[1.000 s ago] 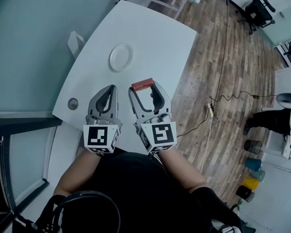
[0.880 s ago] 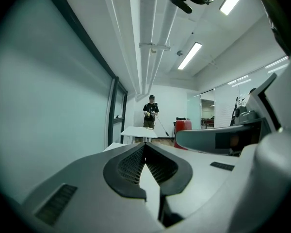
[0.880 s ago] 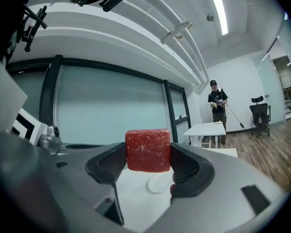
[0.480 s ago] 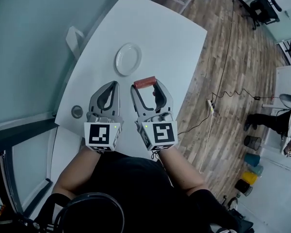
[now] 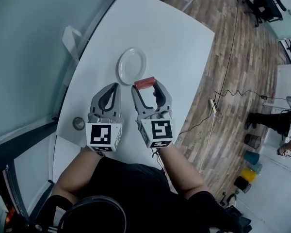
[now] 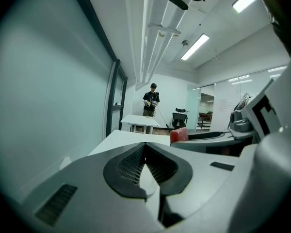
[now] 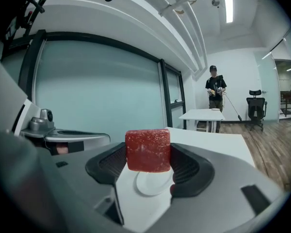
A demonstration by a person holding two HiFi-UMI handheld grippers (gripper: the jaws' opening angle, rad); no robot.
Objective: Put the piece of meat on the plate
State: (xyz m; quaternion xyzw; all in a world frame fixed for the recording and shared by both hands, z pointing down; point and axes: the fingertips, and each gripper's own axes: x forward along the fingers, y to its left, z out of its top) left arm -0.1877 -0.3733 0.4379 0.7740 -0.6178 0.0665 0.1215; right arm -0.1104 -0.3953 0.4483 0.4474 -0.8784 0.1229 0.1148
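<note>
Meat (image 5: 144, 83), a red block, is clamped between the jaw tips of the right gripper (image 5: 146, 85). It is held above the white table (image 5: 179, 42), just beside the near rim of the white plate (image 5: 132, 65). The plate lies toward the table's left edge. The left gripper (image 5: 114, 86) hangs alongside, its jaws together and holding nothing.

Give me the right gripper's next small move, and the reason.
Probably carry it a little forward and slightly left. The right gripper is shut on the red rectangular meat block, held just short of the round white plate, which lies empty ahead.
</note>
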